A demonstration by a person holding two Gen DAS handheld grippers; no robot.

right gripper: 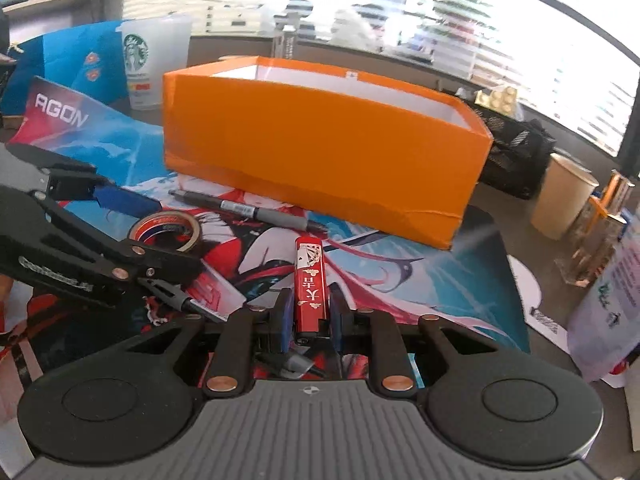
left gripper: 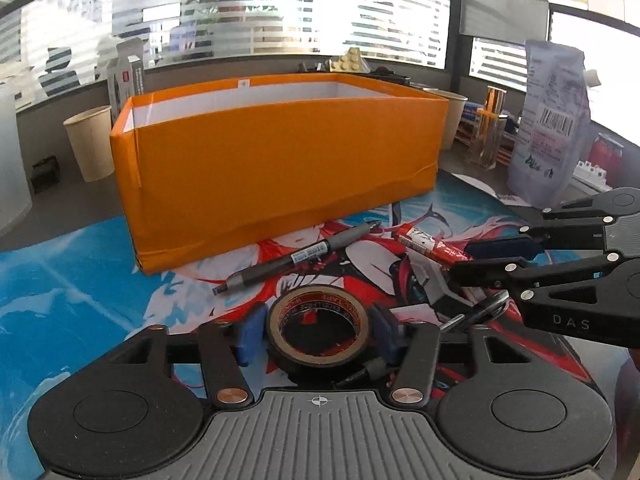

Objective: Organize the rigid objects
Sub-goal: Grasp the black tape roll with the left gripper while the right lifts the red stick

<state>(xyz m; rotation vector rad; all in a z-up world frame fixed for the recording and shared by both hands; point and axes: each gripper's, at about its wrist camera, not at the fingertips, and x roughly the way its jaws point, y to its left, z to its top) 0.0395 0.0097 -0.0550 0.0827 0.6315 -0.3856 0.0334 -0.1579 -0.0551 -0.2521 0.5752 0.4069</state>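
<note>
The orange box shows only its near walls and a strip of white lining; its floor is hidden beyond both pairs of jaws. Between the left pads, the tape roll loses its near edge behind the linkage. The red lighter has its lower end buried between the right pads. Below the right jaws a grey-tipped thing, possibly a marker, is mostly covered. Right of the jaws, the pouch is cut by the frame edge.

Bright daylight through the blinds blows out the background; fisheye edges curve and darken.
</note>
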